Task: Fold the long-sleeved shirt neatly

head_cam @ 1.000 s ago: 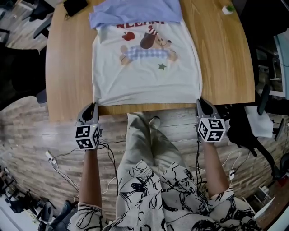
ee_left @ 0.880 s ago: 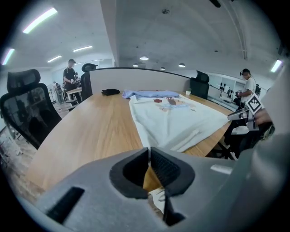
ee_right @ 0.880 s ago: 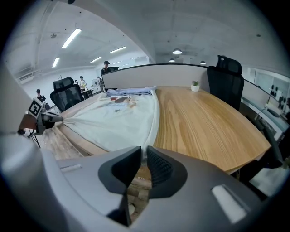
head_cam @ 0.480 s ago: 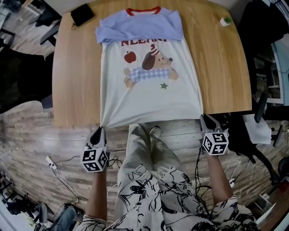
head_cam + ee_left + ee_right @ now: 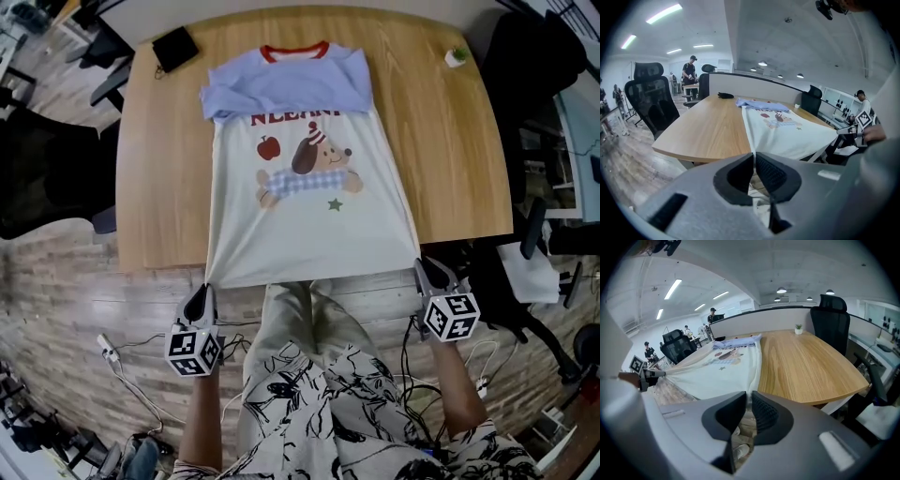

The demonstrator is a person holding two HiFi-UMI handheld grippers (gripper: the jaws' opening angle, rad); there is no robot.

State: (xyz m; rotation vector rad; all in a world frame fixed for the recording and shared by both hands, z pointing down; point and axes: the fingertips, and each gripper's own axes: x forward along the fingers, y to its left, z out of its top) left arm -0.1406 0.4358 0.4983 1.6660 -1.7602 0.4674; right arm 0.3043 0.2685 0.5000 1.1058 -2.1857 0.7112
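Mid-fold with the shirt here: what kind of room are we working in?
Probably an open-plan office: a long wooden table, a black swivel chair, a desk partition behind the table and strip lights on the ceiling.

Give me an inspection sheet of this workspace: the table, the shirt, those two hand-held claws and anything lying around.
Surface: wooden table, bare apart from the items below.
Job's things: shirt lies face up, blue sleeves folded across the chest; its hem is pulled past the near table edge.
Clutter: black pouch at the far left corner; small potted plant at the far right.
Grippers: left gripper shut on the left hem corner; right gripper shut on the right hem corner.
Cables: white and black cables trail on the floor.
Surroundings: office chair at left; other people farther off.
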